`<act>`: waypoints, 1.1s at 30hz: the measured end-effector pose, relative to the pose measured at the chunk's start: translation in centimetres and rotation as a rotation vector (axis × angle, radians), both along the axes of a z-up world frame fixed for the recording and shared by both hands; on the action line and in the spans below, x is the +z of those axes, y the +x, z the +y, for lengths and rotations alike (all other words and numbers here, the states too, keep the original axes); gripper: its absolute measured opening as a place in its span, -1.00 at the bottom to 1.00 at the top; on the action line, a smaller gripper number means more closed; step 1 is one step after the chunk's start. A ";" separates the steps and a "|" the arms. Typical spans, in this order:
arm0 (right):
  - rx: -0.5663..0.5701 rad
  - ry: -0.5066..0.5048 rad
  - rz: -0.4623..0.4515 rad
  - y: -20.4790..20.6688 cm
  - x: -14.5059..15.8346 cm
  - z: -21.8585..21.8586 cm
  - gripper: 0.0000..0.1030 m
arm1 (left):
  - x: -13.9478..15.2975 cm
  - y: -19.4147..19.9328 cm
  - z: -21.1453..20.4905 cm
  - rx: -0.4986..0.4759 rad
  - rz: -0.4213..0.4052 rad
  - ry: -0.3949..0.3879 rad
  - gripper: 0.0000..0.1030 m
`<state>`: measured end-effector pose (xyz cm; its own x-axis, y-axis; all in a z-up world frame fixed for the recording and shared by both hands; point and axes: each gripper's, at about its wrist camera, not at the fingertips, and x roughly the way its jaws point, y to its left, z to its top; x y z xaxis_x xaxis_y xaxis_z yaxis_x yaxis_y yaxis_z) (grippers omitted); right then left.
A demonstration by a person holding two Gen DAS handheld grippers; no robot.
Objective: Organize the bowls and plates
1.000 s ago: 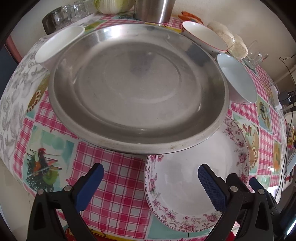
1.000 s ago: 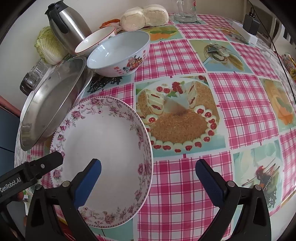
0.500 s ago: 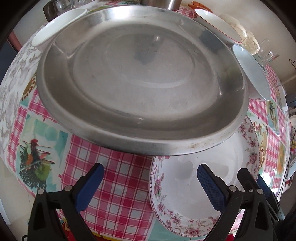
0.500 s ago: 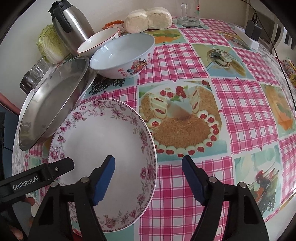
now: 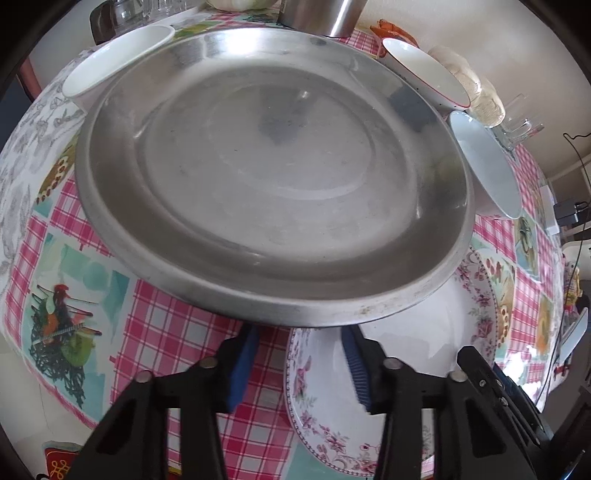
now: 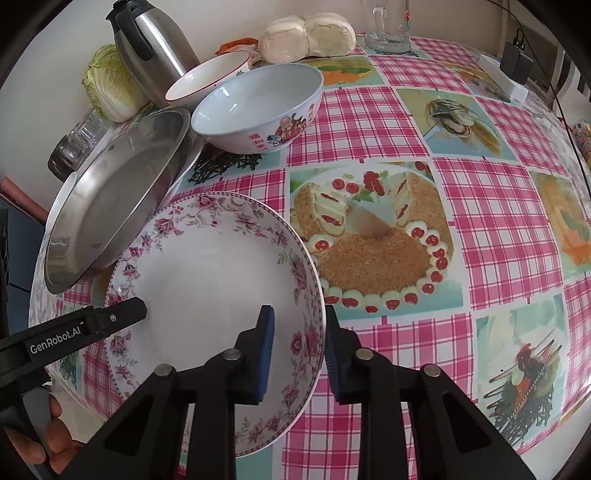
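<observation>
A large steel plate point(image 5: 273, 184) is tilted up, its near rim over the floral plate point(image 5: 436, 343); it also shows in the right wrist view point(image 6: 114, 206). My left gripper point(image 5: 299, 354) is narrowed, its blue pads just below the steel plate's near rim; whether it grips the rim is hidden. My right gripper point(image 6: 297, 350) is shut on the right rim of the floral plate point(image 6: 207, 280). A blue-white bowl point(image 6: 258, 107), a red-rimmed bowl point(image 6: 207, 79) and a white bowl point(image 5: 114, 59) stand around the steel plate.
A steel thermos point(image 6: 151, 48), a cabbage point(image 6: 110, 85), glass jars point(image 6: 74, 144), wrapped buns point(image 6: 306, 37) and a glass mug point(image 6: 388, 29) stand along the back. The checkered tablecloth point(image 6: 480, 221) stretches right. A charger point(image 6: 517, 62) lies at the far right.
Both grippers have narrowed. The right one has closed on the floral plate's rim. The left one has moved in under the steel plate's near rim.
</observation>
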<state>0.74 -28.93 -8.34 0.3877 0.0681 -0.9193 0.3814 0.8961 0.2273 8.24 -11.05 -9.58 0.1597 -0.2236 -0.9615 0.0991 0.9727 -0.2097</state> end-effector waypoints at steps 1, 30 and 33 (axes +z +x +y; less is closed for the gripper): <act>-0.007 0.004 0.001 -0.1 0.0 -0.2 -0.66 | 0.0 -0.1 0.0 -0.002 0.003 -0.007 -0.32; -0.155 0.147 -0.043 -3.9 -0.8 -5.8 -0.69 | -0.8 -1.9 -5.5 -0.149 0.034 -0.088 -0.46; -0.147 0.134 -0.047 -3.5 -0.8 -5.5 -0.67 | -0.1 -1.5 -5.0 -0.151 0.030 -0.089 -0.46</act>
<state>-2.76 -34.41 -9.18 0.4452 0.1278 -0.8863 0.4921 0.7920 0.3614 6.72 -16.10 -9.67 0.0891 -0.3271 -0.9408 0.2352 0.9247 -0.2992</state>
